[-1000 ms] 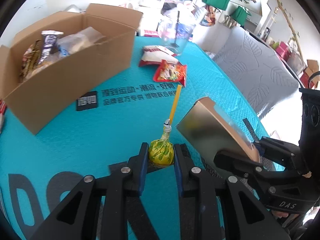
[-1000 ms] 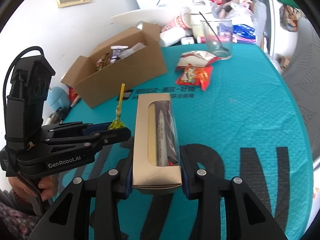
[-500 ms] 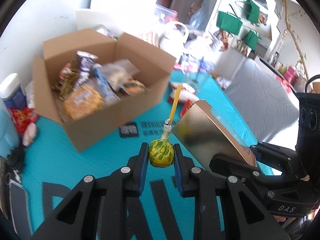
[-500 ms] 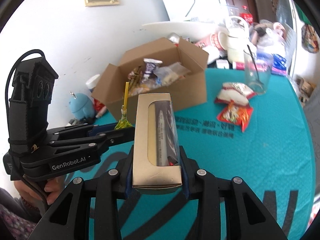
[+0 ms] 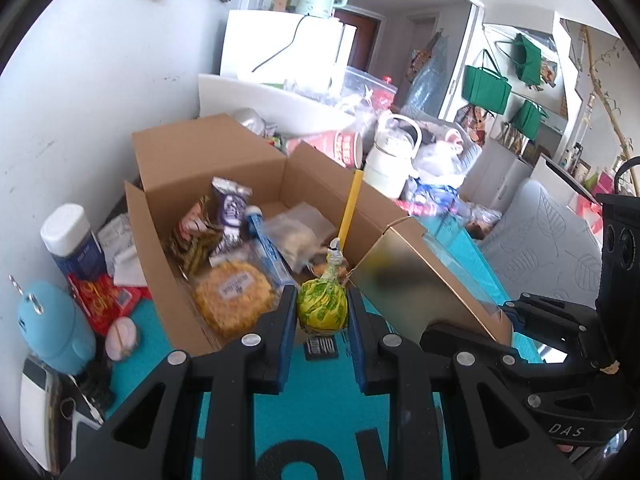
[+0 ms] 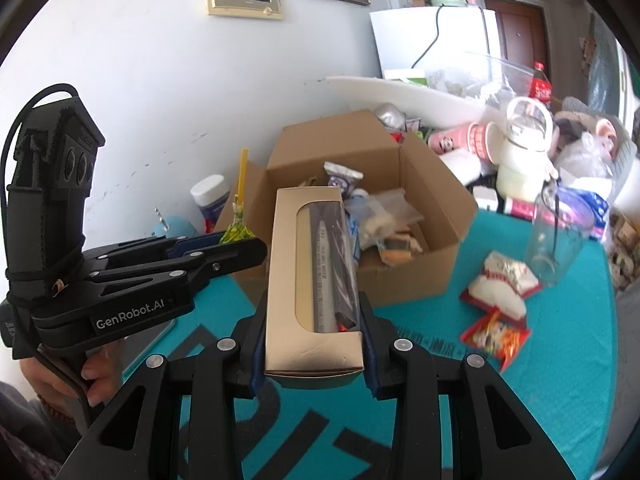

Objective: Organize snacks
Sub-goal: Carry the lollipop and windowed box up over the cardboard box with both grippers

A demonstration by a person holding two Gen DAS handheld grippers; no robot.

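My left gripper (image 5: 322,312) is shut on a yellow-green wrapped lollipop (image 5: 322,306) with a yellow stick, held above the near edge of an open cardboard box (image 5: 168,216) that holds several snacks. My right gripper (image 6: 314,344) is shut on a gold window box (image 6: 314,280) with a dark bar inside, held upright in front of the same cardboard box (image 6: 436,208). The left gripper (image 6: 240,240) shows at the left of the right wrist view. The gold box (image 5: 424,280) shows right of the lollipop.
Two snack packets, one white and red (image 6: 504,284) and one red (image 6: 496,334), lie on the teal table (image 6: 560,380) beside a clear glass (image 6: 556,236). A blue bottle (image 5: 52,324), a white-capped jar (image 5: 76,244) and clutter stand left of and behind the box.
Both grippers have risen and moved toward the cardboard box with their loads still held. The box is now nearer and its inside is in fuller view.
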